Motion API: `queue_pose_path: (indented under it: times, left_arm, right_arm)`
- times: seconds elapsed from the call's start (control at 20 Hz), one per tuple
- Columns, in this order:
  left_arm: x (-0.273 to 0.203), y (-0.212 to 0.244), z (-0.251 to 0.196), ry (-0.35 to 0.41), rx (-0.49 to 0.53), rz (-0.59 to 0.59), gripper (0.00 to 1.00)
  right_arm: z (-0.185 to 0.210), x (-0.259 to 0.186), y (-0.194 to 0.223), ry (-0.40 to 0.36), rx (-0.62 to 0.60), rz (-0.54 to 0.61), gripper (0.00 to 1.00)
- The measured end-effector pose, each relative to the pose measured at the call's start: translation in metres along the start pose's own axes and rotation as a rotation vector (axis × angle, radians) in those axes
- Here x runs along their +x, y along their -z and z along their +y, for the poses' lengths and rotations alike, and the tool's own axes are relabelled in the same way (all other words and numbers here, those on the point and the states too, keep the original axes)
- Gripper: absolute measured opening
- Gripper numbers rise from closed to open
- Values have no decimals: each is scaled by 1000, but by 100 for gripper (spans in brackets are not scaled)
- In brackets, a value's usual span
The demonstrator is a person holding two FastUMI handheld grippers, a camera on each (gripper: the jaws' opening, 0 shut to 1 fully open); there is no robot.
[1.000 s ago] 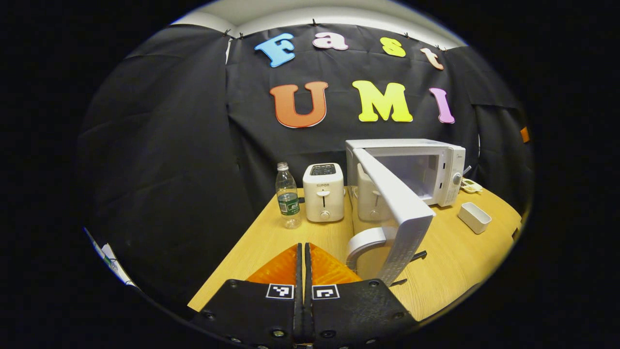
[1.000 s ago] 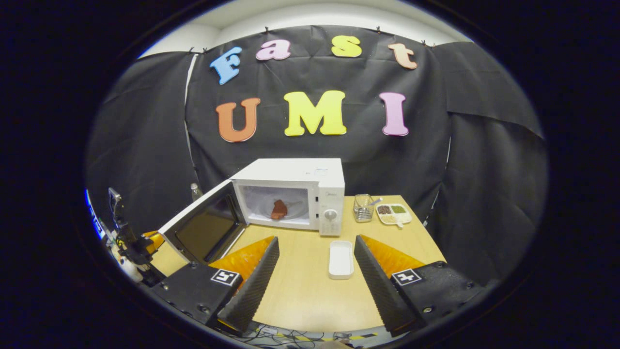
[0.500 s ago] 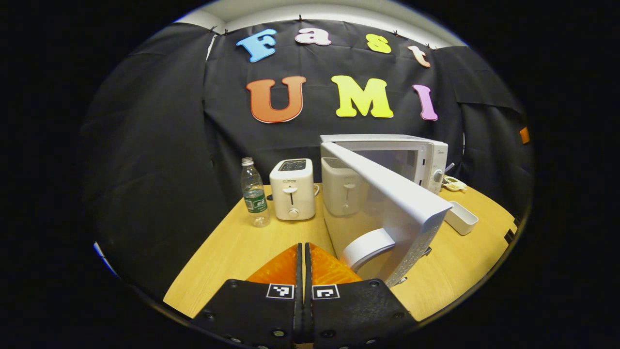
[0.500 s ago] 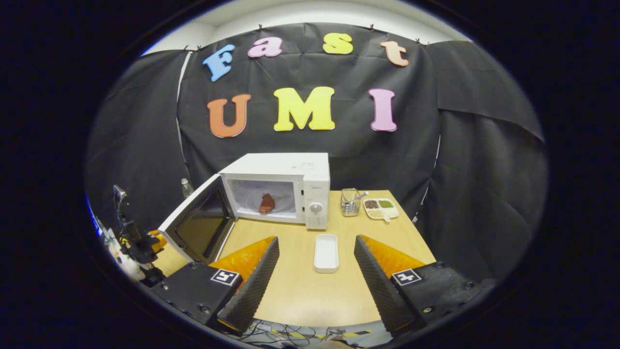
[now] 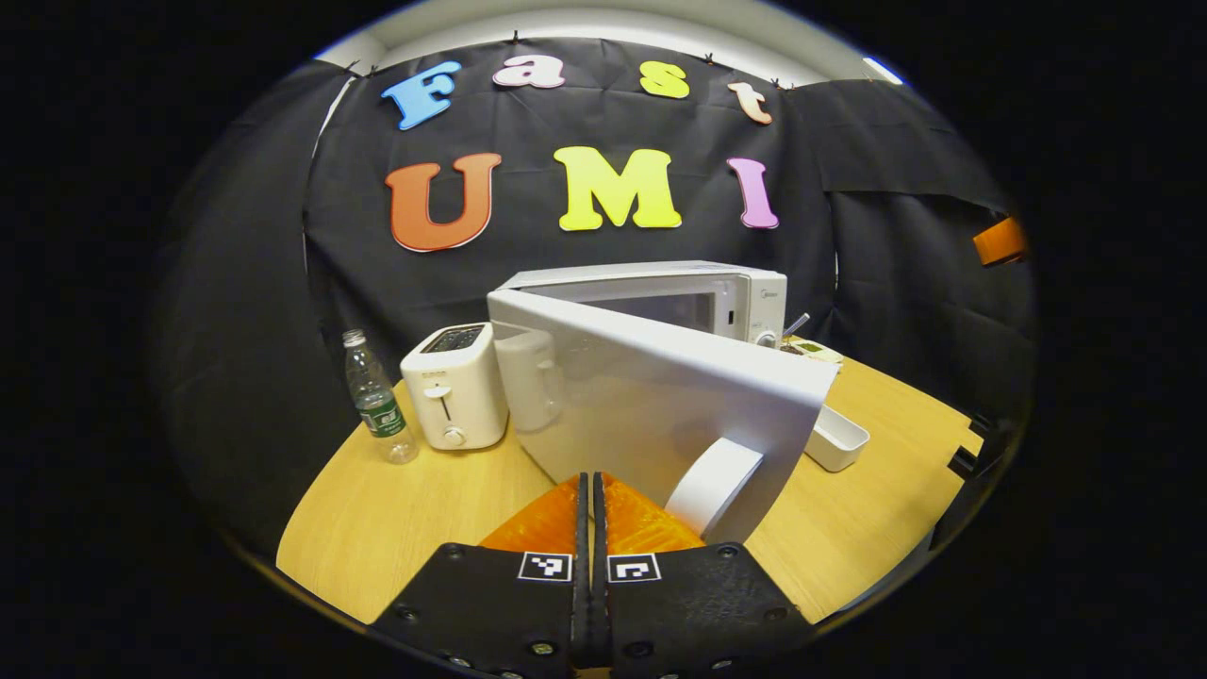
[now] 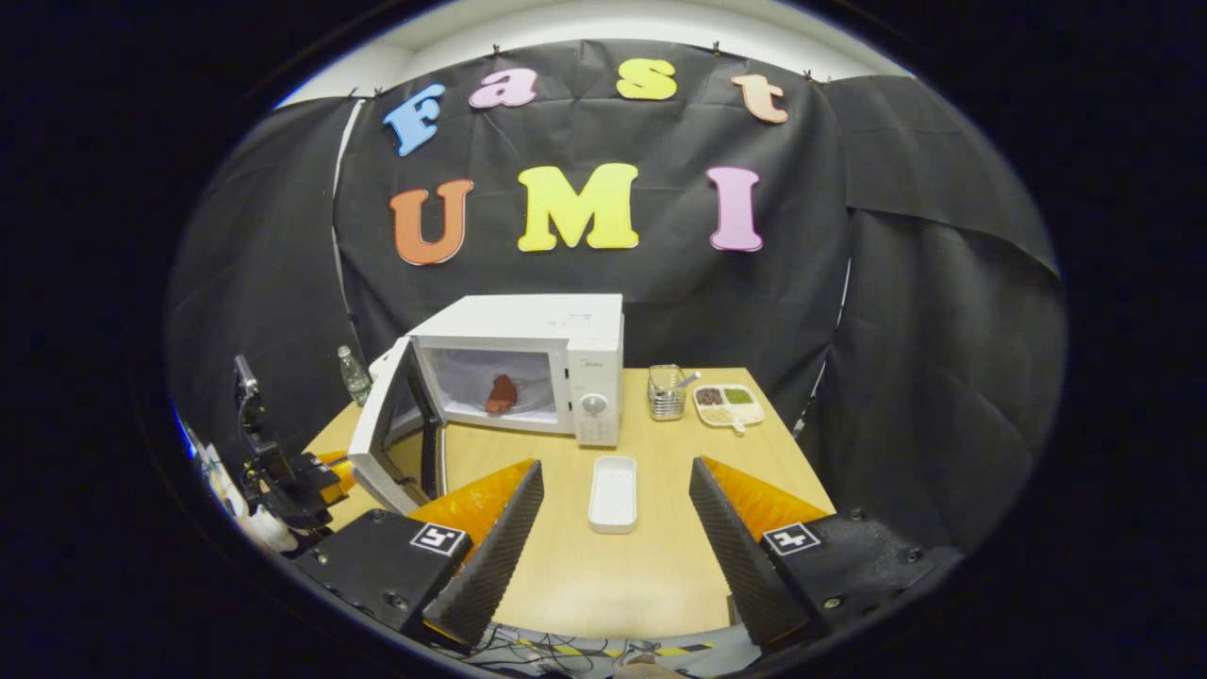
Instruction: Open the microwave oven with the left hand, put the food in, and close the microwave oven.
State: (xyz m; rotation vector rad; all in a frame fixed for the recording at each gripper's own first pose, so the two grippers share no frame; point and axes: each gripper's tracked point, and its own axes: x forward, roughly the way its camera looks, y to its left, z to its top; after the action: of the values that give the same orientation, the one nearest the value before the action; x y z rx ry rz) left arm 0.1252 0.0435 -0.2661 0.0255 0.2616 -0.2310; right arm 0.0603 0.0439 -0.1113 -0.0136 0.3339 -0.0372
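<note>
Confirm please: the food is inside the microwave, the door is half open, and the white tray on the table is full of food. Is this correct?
Not quite: the white tray is empty, as the right gripper view shows. The food does lie inside the microwave, and its door is half open.

One microwave (image 6: 528, 368), one toaster (image 5: 453, 387), one bottle (image 5: 375, 401)

The microwave oven (image 6: 528, 363) is white, its door (image 5: 651, 396) white outside with a curved white handle (image 5: 714, 486). The food (image 6: 501, 392) inside is reddish-brown. The counter (image 6: 603, 566) is pale wood-grain (light tan). The toaster (image 5: 453, 387) is cream-white; the bottle (image 5: 375, 401) is clear with a green label; the tray (image 6: 613, 492) is white.
</note>
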Motion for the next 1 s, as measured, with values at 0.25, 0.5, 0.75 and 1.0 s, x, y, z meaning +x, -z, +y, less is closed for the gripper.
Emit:
queue_pose_path:
  times: [0.25,0.5,0.75,1.0]
  left_arm:
    - [31,-14,-38,62,9,0,0]
    - [64,-32,-67,90,11,-10,0]
    - [101,-43,-95,101,12,-10,0]
    - [141,-55,-122,100,17,-6,0]
  right_arm:
    - [-16,17,-4,2,28,14,99]
    - [-37,39,-15,4,20,14,99]
    - [-64,60,-22,1,22,14,99]
    - [-98,73,-24,19,28,21,99]
